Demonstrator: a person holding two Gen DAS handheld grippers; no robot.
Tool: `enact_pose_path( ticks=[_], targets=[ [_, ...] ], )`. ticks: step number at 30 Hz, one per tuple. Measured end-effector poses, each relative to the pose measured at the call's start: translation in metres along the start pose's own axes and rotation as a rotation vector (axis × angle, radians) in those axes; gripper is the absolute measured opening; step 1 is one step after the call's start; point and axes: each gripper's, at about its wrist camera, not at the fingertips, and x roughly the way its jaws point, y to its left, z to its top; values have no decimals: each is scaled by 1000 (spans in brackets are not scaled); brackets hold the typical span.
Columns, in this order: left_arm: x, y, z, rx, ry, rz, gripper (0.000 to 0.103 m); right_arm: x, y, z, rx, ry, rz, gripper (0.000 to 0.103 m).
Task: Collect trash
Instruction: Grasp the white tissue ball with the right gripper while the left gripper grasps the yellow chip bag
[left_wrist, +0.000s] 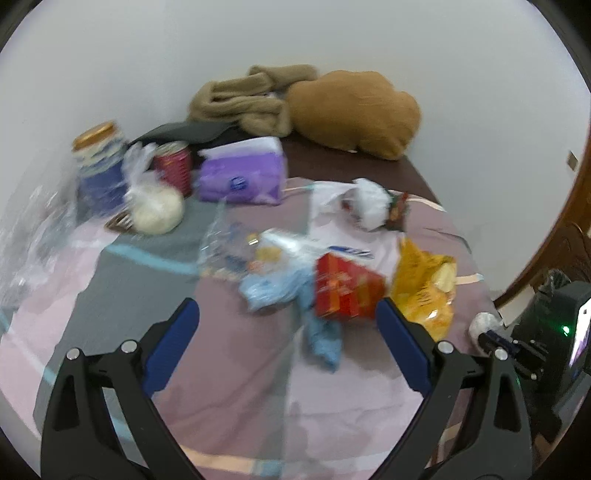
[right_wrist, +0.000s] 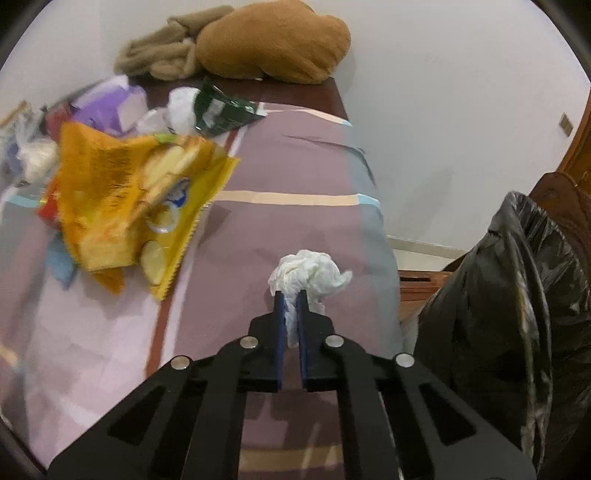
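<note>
White tissue wad, one, pinched in right claw; left claw wide open, empty.

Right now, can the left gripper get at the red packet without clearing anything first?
Probably yes. The left gripper is open, and the red packet lies just past its fingertips on top of the pile, uncovered. The yellow chip bag sits close beside it and might get nudged.
</note>
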Motion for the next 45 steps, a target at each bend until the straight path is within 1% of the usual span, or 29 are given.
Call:
enact_pose_path(
  ticks=[3,4,6,7,8,9,11,12,13,14,15,16,18,20,23,28,30,31,32,33,34,35,36,37,38,40,42,45],
  targets=[
    [12,-22,6,36,27,-11,94,-19,6,-8,-30,-39,68,7],
    [16,-30,9,46,28,-29,94,-27,8,-11,-45,-53,90,7],
    [22,-39,13,58,25,-28,94,-37,12,-16,-63,-73,120,7],
    [28,-46,15,69,20,-17,89,-42,14,-19,-71,-82,139,7],
    [32,-51,17,78,20,-9,78,-45,14,-22,-74,-88,149,7],
    [36,-53,18,83,29,-13,73,-48,16,-24,-78,-93,156,7],
    [47,-57,21,77,78,-75,47,-52,16,-29,-78,-99,170,7],
    [51,-58,21,76,96,-98,41,-55,16,-32,-76,-100,179,7],
    [57,-60,20,74,122,-107,29,-56,15,-33,-74,-104,185,7],
    [61,-61,18,74,139,-100,15,-57,14,-35,-71,-107,187,7],
    [63,-61,16,72,150,-91,9,-58,12,-37,-66,-110,188,7],
    [64,-59,13,65,159,-84,8,-58,11,-39,-62,-112,189,7],
    [56,-58,7,71,139,-84,5,-59,9,-40,-56,-112,195,7],
    [40,-52,0,65,114,-100,4,-58,9,-43,-50,-108,198,7],
    [17,-36,-13,54,111,-140,3,-57,9,-46,-41,-102,207,7],
    [-32,-2,-31,49,64,-138,3,-60,11,-49,-40,-106,234,7],
    [-41,7,-36,57,81,-138,3,-62,14,-49,-42,-106,260,7],
    [-43,12,-39,58,95,-131,6,-63,16,-49,-45,-107,278,7],
    [-43,18,-42,50,111,-119,18,-64,19,-49,-51,-110,288,8],
    [-43,22,-43,42,115,-106,27,-65,21,-49,-56,-114,281,8],
    [-43,29,-44,29,103,-64,44,-65,23,-50,-60,-115,267,12],
    [-43,34,-45,26,86,-12,55,-64,25,-50,-63,-115,252,19],
    [-42,35,-46,28,80,16,57,-63,27,-50,-63,-114,243,25],
    [-41,37,-47,32,79,34,64,-62,27,-50,-61,-111,241,41],
    [-40,38,-47,34,79,19,76,-62,27,-50,-59,-113,244,58],
    [-39,37,-48,44,79,-44,91,-63,25,-50,-45,-128,242,69],
    [-34,32,-48,60,83,-60,91,-63,23,-50,-30,-132,234,69],
    [-16,27,-48,56,119,-67,91,-60,21,-50,-25,-123,216,71]
  ],
)
